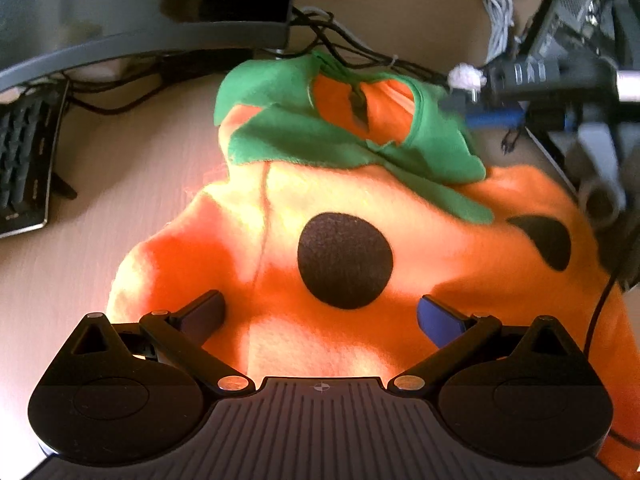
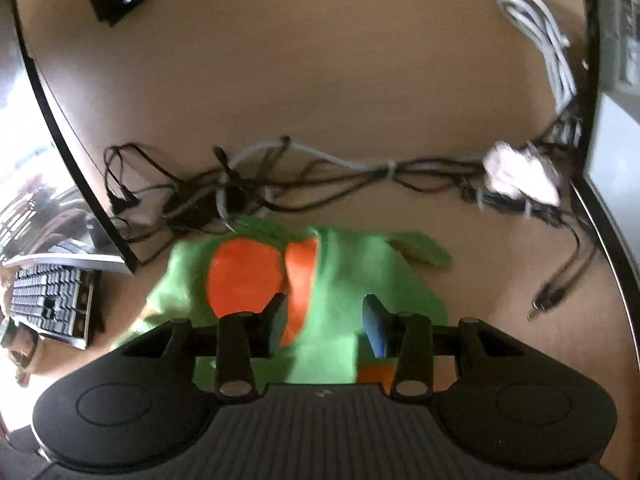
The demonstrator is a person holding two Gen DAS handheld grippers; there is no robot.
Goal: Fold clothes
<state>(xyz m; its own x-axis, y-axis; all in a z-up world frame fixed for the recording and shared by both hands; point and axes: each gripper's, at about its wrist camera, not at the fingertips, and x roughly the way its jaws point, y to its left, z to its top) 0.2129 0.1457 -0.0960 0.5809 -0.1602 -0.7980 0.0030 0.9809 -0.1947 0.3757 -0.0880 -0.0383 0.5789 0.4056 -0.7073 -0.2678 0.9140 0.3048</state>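
one garment lies on the table [image 1: 120, 168]: an orange fleece pumpkin costume [image 1: 360, 320] with a green collar [image 1: 304, 144] and black felt patches, two of which show in the left wrist view, one round patch [image 1: 344, 260] near the middle and one curved patch [image 1: 544, 240] toward the right edge. the costume sits spread in a loose heap near the middle of the table, its collar end pointing toward the far side where the cables lie.

the left hand-held gripper [image 1: 320, 316] is low over the orange body of the costume, its two fingers standing wide apart with fabric between them; the pads do not press together on anything, though whether the tips touch the fleece cannot be told.

the right hand-held gripper [image 2: 324, 320] is over the green collar [image 2: 332, 344], its two fingers at a middling gap with green and orange cloth between them. the picture is blurred, so whether the pads are pinching the cloth cannot be told.

around the costume: one tangle of black and grey cables [image 2: 256, 184] beyond the collar, one white coiled cable [image 2: 536, 36] at the far right, one dark keyboard [image 1: 24, 168] at the left, and one monitor [image 1: 120, 8] above it.
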